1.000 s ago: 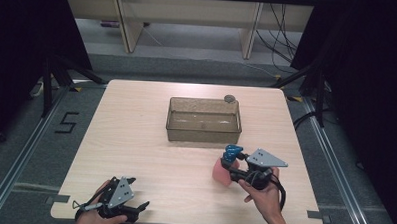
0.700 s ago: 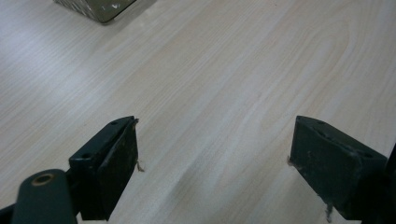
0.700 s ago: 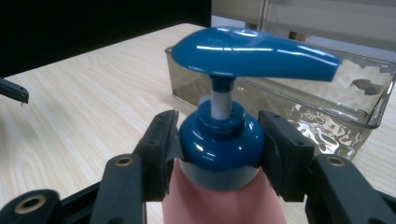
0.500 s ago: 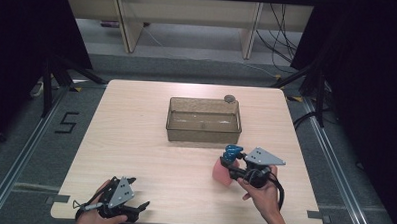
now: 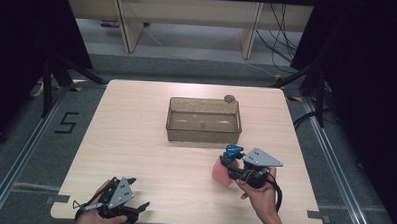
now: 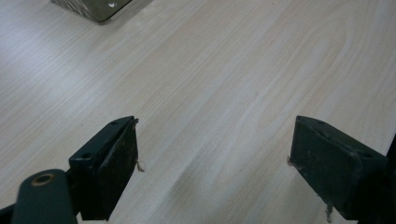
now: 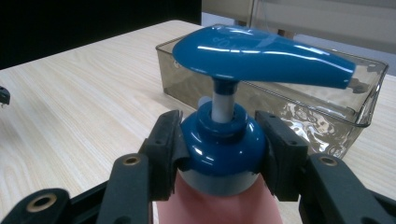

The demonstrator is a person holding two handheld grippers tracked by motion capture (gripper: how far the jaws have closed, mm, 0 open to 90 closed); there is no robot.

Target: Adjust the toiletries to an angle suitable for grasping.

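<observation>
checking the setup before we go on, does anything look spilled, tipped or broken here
Nothing stands out. The pump bottle is clamped at its blue collar by the right gripper, no liquid on the table, and the clear bin sits square and looks intact.

I am working at a pale wooden table [image 5: 135, 140]. A clear smoky plastic rectangular bin [image 5: 204, 120] is sitting near the middle, toward the far side, with a small round grey object [image 5: 229, 98] at its far right corner. I am holding my right gripper [image 5: 230, 165] at the near right, clamping a pink bottle with a blue pump head [image 5: 223, 169]. My left gripper [image 5: 139, 208] is resting at the near left edge, jaws spread.
</observation>
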